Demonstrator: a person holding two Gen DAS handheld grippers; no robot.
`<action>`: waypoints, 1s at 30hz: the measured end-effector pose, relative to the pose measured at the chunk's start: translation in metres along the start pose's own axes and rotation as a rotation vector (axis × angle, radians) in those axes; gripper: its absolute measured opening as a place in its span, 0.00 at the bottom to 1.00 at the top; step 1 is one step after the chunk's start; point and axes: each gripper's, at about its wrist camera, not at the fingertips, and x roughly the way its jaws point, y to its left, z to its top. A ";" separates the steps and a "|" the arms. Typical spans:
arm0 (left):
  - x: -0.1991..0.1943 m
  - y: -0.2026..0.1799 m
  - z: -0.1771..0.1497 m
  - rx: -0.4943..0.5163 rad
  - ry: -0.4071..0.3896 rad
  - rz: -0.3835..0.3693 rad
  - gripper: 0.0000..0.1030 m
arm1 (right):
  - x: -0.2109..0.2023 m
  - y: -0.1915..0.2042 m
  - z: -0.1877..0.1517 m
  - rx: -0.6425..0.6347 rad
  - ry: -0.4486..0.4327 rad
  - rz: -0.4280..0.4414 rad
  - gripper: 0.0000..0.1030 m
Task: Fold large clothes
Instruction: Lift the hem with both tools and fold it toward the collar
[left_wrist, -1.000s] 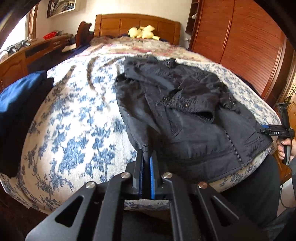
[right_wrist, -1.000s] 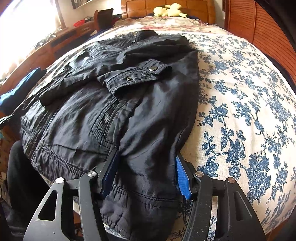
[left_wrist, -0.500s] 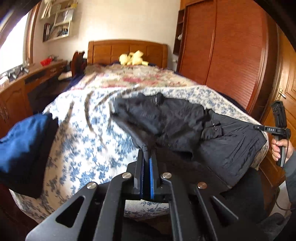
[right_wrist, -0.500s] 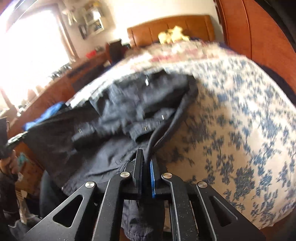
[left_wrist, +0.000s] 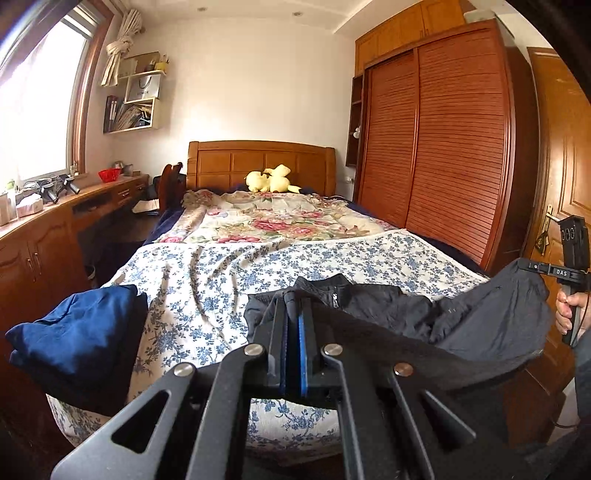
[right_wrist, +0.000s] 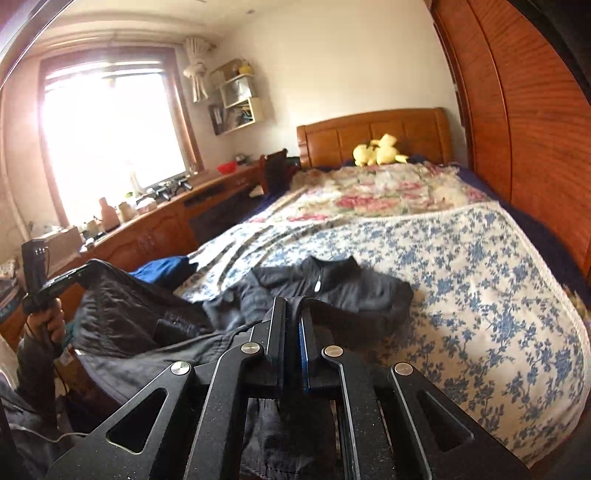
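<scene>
- Two-handed, held the black jacket (left_wrist: 406, 314) up by its lower edge, just above and off the foot of the bed (left_wrist: 369, 254).
- Let its collar and shoulders lie crumpled on the bed's blue-flowered cover, near the foot.
- Clamped the left gripper (left_wrist: 293, 295) on a bunch of the jacket's fabric at one lower corner, with the blue pads nearly meeting and dark cloth poking out at the tips.
- Clamped the right gripper (right_wrist: 293, 301) just as narrowly on the other lower corner, with grey-black fabric hanging below the jaws, off the foot of the bed.
- Carried the hem between the two tools in a sagging span in front of the bed's foot.
- Grasped each tool by its handle: the right hand (left_wrist: 567, 314) on the wardrobe side of the bed's foot, the left hand (right_wrist: 48, 321) on the window side.
- Saw a folded blue garment (left_wrist: 74, 332) on the bed's near corner, window side, apart from the jacket.
- Noted a pink-flowered quilt (left_wrist: 280, 218) over the far half of the bed.
- Noted a yellow plush toy (left_wrist: 269, 179) at the head of the bed, against the wooden headboard (left_wrist: 221, 162).
- Made out a slatted wooden wardrobe (left_wrist: 443, 147) along one side of the bed.
- Made out a long wooden desk (left_wrist: 55, 236) along the other side of the bed, under the bright window (right_wrist: 107, 122).
</scene>
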 end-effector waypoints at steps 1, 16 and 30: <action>0.007 0.003 -0.002 -0.010 0.008 0.000 0.02 | 0.004 -0.001 -0.002 -0.001 0.010 -0.004 0.03; 0.142 0.026 -0.010 -0.086 0.065 0.045 0.02 | 0.122 -0.057 -0.031 0.014 0.082 -0.099 0.03; 0.259 0.052 0.038 -0.129 -0.045 0.097 0.02 | 0.262 -0.146 0.028 0.073 0.058 -0.225 0.04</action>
